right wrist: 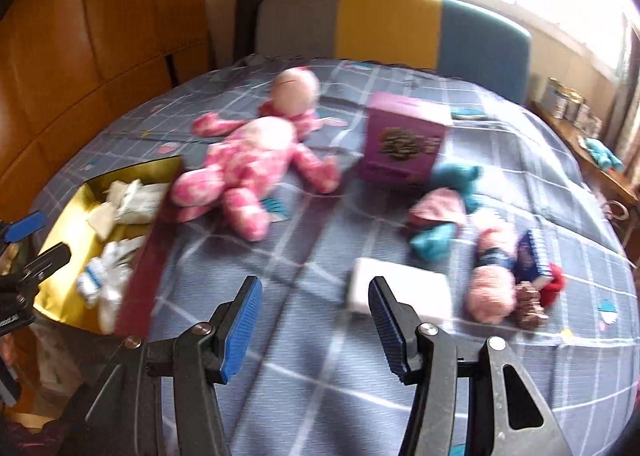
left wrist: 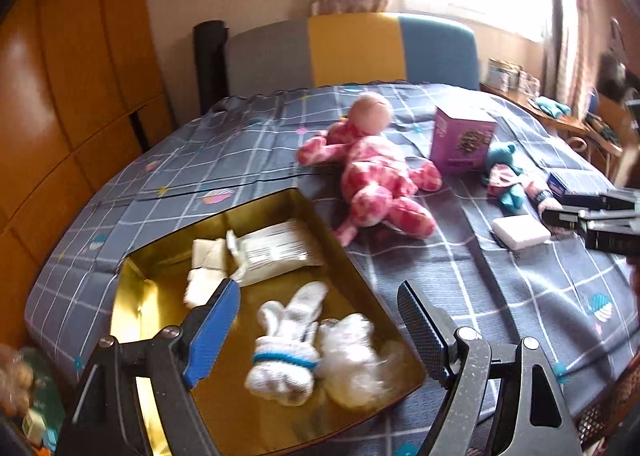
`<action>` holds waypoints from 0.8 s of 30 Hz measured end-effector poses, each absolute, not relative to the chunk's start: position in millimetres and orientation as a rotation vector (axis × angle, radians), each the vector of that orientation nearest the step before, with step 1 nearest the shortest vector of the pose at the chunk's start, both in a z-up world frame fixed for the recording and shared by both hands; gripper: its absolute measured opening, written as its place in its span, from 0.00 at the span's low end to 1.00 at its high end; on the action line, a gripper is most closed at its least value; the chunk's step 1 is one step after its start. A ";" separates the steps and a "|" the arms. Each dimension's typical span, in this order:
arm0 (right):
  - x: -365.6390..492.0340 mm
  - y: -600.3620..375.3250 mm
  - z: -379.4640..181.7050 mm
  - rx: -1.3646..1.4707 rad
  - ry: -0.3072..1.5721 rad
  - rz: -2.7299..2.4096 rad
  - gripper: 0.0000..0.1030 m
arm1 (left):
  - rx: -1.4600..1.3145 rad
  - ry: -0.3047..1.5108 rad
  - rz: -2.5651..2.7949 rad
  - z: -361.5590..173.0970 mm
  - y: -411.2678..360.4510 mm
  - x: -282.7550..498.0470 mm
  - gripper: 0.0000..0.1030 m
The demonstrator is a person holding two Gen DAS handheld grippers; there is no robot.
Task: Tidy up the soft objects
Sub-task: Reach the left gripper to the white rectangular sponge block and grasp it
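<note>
A gold box (left wrist: 132,312) sits on the checked bedspread and holds white rolled socks (left wrist: 286,344), a crumpled white plastic bag (left wrist: 352,360) and white packets (left wrist: 272,252). My left gripper (left wrist: 320,300) hangs open and empty over the box. A pink plush doll (left wrist: 380,179) lies beyond the box; it also shows in the right wrist view (right wrist: 248,171). My right gripper (right wrist: 316,296) is open and empty above the bedspread, next to a white sponge block (right wrist: 424,292). A teal and pink plush (right wrist: 440,215) and a pink sock roll (right wrist: 490,288) lie right of it.
A purple carton (right wrist: 400,139) stands upright behind the plush toys. A small blue booklet (right wrist: 532,256) and a red item (right wrist: 554,284) lie at the right. A grey, yellow and blue headboard (left wrist: 352,51) is behind; a wooden wardrobe (left wrist: 60,95) is left.
</note>
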State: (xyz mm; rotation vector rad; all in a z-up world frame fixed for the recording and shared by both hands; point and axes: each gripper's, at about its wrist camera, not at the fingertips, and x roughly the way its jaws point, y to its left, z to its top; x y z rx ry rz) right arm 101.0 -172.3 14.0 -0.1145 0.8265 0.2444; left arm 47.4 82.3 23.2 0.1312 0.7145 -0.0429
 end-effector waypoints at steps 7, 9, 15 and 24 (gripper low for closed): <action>115.4 -245.0 9.4 -0.061 0.763 0.016 0.54 | 0.176 0.761 -0.141 18.6 44.9 65.4 0.79; 117.0 -271.3 4.2 0.019 0.745 -0.056 0.54 | 0.203 0.765 -0.169 17.0 32.2 70.3 0.79; 116.3 -334.0 7.6 0.293 0.703 -0.188 0.54 | 0.312 0.781 -0.294 13.4 -15.3 92.2 0.79; 109.9 -362.7 4.3 0.453 0.707 -0.181 0.54 | 0.459 0.864 -0.551 -17.2 -110.3 146.1 0.84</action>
